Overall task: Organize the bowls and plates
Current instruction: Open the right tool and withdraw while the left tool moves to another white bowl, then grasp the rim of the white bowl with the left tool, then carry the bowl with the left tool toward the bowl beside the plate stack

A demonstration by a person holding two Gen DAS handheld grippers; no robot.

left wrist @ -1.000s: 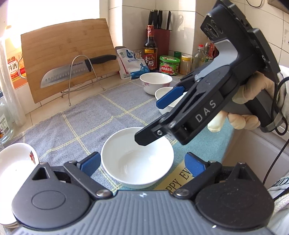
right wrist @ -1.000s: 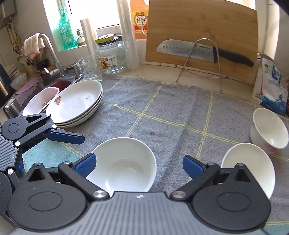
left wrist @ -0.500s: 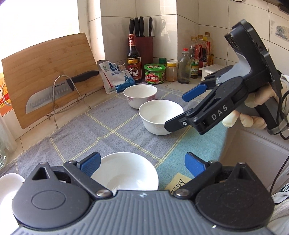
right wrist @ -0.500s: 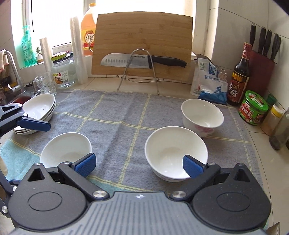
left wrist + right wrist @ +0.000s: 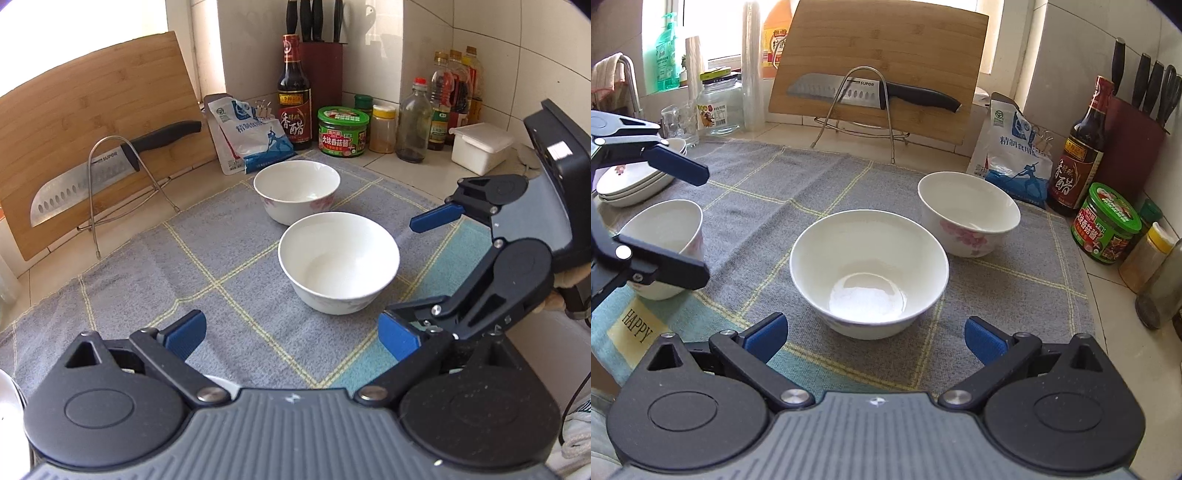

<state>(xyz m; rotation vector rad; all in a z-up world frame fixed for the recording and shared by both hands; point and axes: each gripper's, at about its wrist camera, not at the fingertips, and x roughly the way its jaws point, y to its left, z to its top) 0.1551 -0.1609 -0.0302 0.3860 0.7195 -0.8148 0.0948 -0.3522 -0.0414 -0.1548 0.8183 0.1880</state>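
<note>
right gripper (image 5: 875, 332) fingers wide apart, empty | middle bowl (image 5: 868, 271) dead ahead | left gripper (image 5: 291, 334) also spread | I'd pinch the near rim, lift straight

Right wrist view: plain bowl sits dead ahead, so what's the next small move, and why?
Probably ease the right claw forward and down onto the plain white bowl's near rim. The claw is open and empty, the bowl centred between its fingers, clear of the flowered bowl.

Black linkage gripper (image 5: 875, 334) with blue pads (image 5: 766, 334), silver screws, ribbed grey housing.
</note>
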